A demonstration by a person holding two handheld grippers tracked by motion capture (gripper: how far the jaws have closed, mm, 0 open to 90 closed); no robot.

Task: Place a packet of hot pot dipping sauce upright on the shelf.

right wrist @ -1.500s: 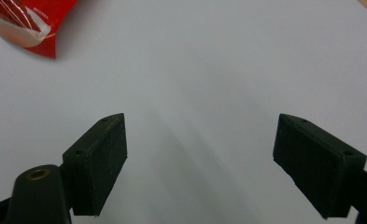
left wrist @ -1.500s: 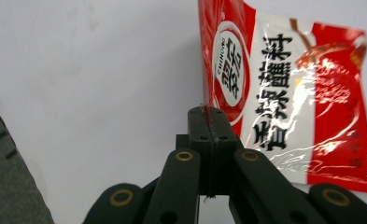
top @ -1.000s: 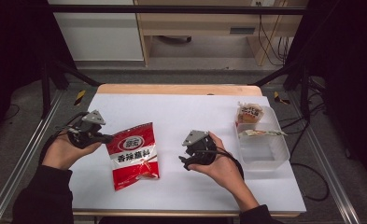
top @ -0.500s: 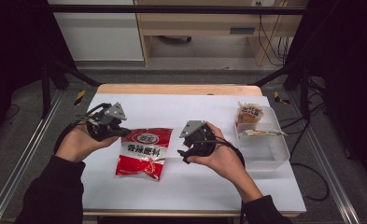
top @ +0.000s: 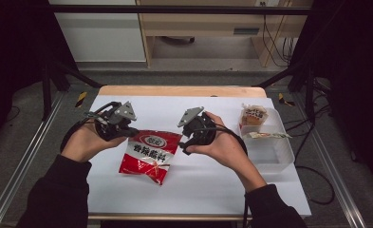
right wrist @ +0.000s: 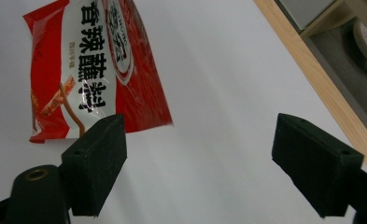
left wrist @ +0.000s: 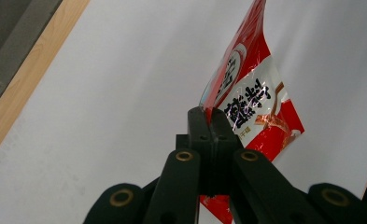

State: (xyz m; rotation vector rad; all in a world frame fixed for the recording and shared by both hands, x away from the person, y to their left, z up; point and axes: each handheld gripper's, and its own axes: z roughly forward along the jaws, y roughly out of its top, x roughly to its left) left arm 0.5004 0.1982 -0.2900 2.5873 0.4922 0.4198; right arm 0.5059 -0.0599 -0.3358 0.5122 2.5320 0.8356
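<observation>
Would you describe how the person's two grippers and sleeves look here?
Both the left gripper and the right gripper are black, each topped by a grey three-cornered plate and trailing a black cable. Their jaws are black blocks on arms with brass-ringed pivots. The person wears dark long sleeves.

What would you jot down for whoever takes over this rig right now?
Left tongs: shut on the top edge of the red seasoning packet, which hangs lifted, its lower end at the white table.
Right tongs: open, nothing between them, beside the packet.
Clear bin at the right holds two other snack packs.
Done: packet picked up.
Left: probably moving it to the bin.
</observation>
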